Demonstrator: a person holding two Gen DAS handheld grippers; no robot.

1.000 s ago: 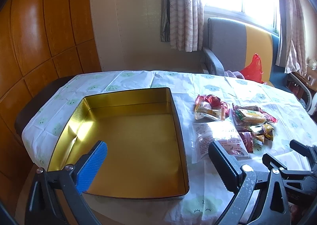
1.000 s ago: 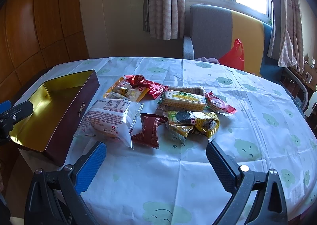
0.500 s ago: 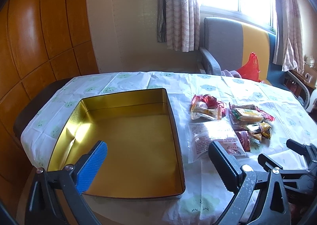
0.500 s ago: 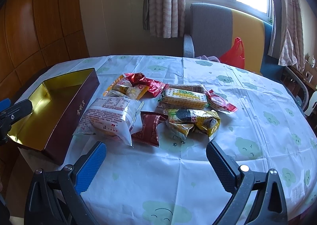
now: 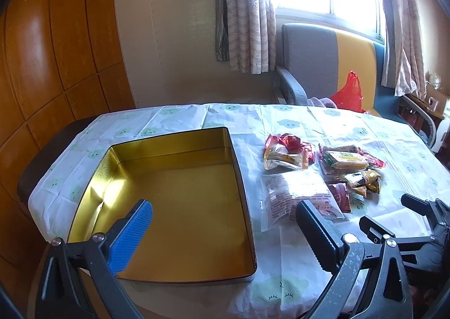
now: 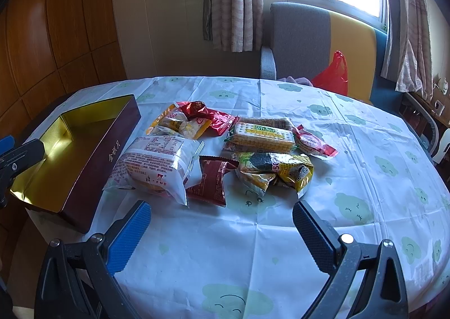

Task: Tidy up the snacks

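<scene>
An empty tin box, gold inside and dark red outside [image 5: 180, 195] [image 6: 92, 161], sits at the table's left. Several snack packets lie right of it: a white packet [image 6: 157, 167] [image 5: 292, 195], a dark red one [image 6: 211, 178], a yellow crinkled one [image 6: 278, 172], a cracker pack [image 6: 261, 133] and a red-yellow one [image 6: 185, 122]. My left gripper [image 5: 225, 223] is open and empty over the tin's near edge. My right gripper [image 6: 222, 223] is open and empty, just short of the packets.
The table wears a white cloth with green cloud faces [image 6: 351, 150]. A grey and yellow chair [image 6: 309, 40] with a red bag [image 6: 334, 74] stands behind it, under a curtained window. Wood panels line the left wall.
Both grippers have drawn back and risen slightly, so the tin and the packets sit a little farther off. Nothing on the table has moved.
</scene>
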